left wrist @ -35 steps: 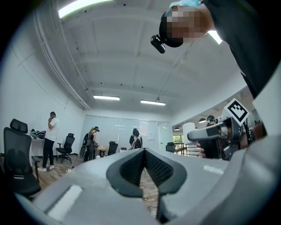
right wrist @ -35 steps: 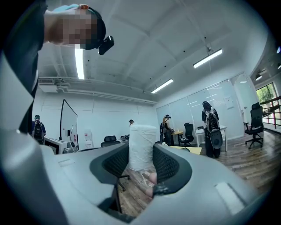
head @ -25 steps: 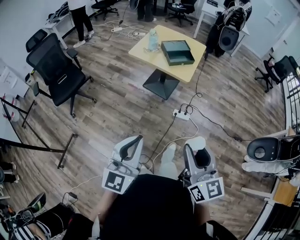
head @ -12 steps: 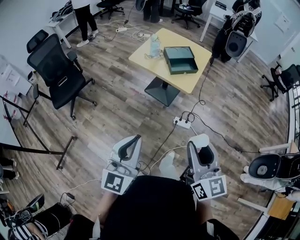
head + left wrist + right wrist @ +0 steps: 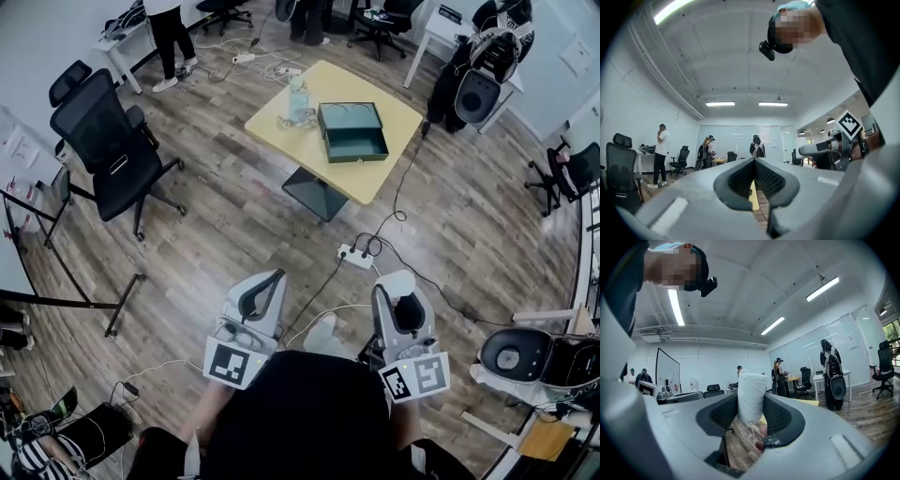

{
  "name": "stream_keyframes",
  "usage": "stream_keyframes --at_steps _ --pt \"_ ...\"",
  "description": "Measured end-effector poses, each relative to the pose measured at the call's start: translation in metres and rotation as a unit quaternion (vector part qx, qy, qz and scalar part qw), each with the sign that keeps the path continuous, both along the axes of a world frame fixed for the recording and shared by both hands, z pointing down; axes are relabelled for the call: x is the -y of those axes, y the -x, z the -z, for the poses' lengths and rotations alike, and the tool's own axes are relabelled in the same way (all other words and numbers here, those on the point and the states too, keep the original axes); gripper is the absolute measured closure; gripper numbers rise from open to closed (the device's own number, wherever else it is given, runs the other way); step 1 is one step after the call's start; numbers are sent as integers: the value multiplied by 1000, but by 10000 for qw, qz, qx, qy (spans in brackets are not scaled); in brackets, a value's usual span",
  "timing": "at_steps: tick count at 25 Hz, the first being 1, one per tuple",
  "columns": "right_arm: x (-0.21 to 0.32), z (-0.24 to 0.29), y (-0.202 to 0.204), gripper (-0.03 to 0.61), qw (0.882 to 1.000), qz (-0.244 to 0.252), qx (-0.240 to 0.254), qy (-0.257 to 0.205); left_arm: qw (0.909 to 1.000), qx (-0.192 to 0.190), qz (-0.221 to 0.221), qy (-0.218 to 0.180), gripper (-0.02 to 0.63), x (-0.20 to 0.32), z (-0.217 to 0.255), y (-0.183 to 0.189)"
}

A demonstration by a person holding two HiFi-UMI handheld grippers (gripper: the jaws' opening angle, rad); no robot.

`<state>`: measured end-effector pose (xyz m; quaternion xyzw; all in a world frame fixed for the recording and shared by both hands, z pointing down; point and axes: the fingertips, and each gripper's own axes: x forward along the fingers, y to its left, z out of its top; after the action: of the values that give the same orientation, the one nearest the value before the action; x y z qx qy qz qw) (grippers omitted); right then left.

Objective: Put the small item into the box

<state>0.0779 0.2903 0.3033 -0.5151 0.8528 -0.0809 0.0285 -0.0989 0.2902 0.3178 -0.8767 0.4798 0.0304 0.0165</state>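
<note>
Right gripper [image 5: 751,414] is clamping the small white wrapped roll [image 5: 751,397] between its jaws. Left gripper [image 5: 753,180] is sitting closed, empty. Open green box [image 5: 354,131] is lying on the yellow table [image 5: 375,178], well apart. Pickup done; carry and drop-in remaining.

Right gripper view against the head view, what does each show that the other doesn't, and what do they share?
Only the right gripper view: the jaws pressed against both sides of the white roll, plus a ceiling light strip and a whiteboard. Only the head view: the open green box, the left gripper and a power strip on the floor. Both: the right gripper with the white roll at its tip, and the yellow table.
</note>
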Motion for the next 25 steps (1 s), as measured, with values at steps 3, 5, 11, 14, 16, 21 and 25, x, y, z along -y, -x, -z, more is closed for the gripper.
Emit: stream_keyframes --at_steps 3,5,11,14,16,21,25 --pt "16 1 -18 405 10000 72 56 -16 9999 88 89 32 612 14 -1 -16" --pt "25 1 -29 405 9999 138 84 -25 9998 134 172 29 612 24 -2 -27" --pt "47 -6 -61 405 9993 302 235 18 9994 138 309 -71 612 44 -1 -62" --pt "58 -7 -73 405 9992 354 210 5 9994 120 330 -32 612 50 0 -76" --pt "60 -5 -79 405 9991 363 207 -20 9994 122 318 13 612 51 -1 -83" --pt "61 -12 -85 405 9987 398 303 51 9994 259 246 -11 612 56 -3 -94" --pt "66 -16 -90 405 9988 408 253 70 9995 234 220 3 614 63 -4 -100"
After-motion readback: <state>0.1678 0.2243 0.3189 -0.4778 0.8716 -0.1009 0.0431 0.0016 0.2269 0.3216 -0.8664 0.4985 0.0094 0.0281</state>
